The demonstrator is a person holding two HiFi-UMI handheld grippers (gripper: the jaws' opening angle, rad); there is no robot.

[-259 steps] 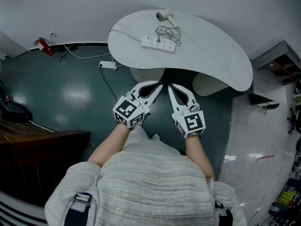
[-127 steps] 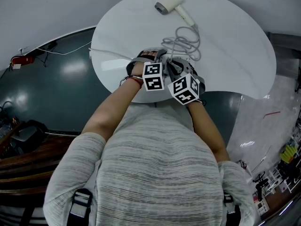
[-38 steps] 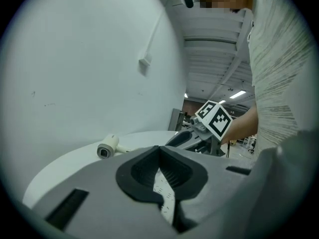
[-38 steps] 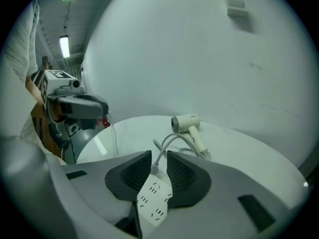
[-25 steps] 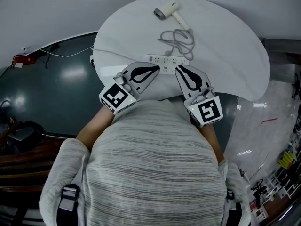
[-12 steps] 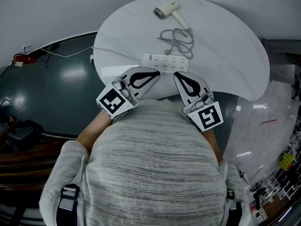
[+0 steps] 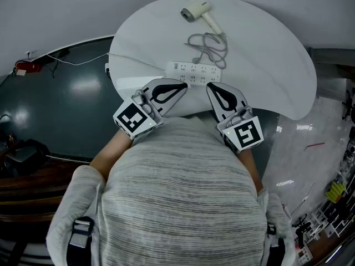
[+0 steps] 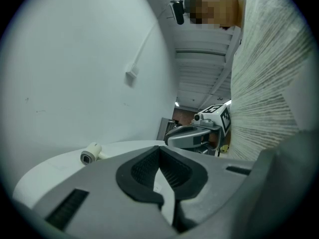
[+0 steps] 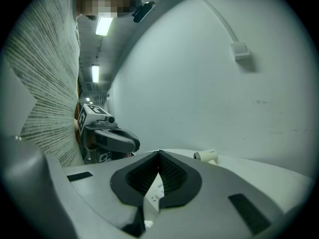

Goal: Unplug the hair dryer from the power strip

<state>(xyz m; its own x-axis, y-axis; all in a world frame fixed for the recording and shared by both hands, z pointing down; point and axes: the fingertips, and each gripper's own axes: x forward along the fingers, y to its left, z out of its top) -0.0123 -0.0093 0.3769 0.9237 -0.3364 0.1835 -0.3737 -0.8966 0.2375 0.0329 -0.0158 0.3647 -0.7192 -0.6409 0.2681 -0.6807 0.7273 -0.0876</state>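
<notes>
Pointing at power strip (image 7: 195, 72): left gripper (image 7: 186, 85), right gripper (image 7: 209, 86), fingers (image 8: 142, 171) together.

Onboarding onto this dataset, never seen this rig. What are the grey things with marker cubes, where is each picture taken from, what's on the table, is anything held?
There is no robot here. A person holds a handheld left gripper and right gripper, each carrying a marker cube. The top-down picture comes from a camera on the person's head. The other two come from cameras riding on each gripper, looking along its jaws. On the white table lie a hair dryer, its coiled cord and a power strip. Both grippers are at the table's near edge, close to the strip, with jaws shut and nothing held. I can't tell whether the plug is in the strip.
</notes>
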